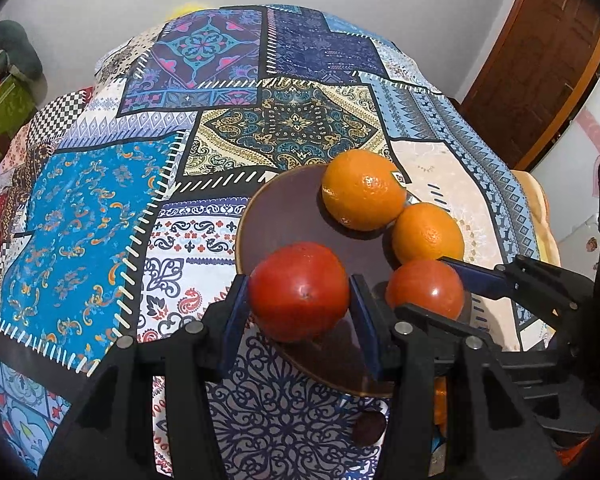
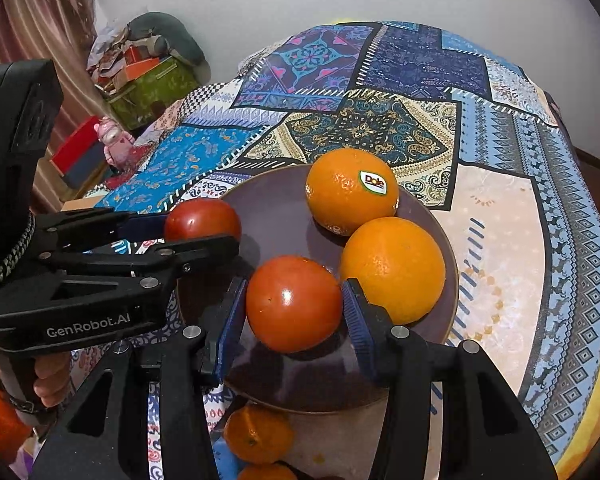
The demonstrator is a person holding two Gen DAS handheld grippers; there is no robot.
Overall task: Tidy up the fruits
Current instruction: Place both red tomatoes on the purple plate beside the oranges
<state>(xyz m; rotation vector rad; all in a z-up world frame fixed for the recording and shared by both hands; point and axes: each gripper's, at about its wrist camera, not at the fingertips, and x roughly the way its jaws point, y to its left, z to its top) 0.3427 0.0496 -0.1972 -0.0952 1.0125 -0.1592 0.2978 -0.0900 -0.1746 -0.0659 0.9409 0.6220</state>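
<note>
Two red fruits gripped over the plate, one in each set of jaws.

Going left to right: my left gripper [image 1: 300, 304] is clenched on a red fruit [image 1: 299, 290] at the plate's [image 1: 284, 216] left rim, seemingly just above the dish; my right gripper [image 2: 294, 312] grasps the other red fruit [image 2: 294, 303] toward the plate's near edge, its right finger close beside the nearer orange [image 2: 393, 269]. The stickered orange [image 2: 351, 190] sits behind it at the far rim, the two apparently touching. Each fruit sits squarely between its jaws, round with no long axis, so I judge the coming move turns on lowering and letting go. Count: two red fruits, two oranges on one plate, plus two small orange fruits [image 2: 258, 434] off the plate on the tabletop [image 1: 100, 208] at the near edge.
</note>
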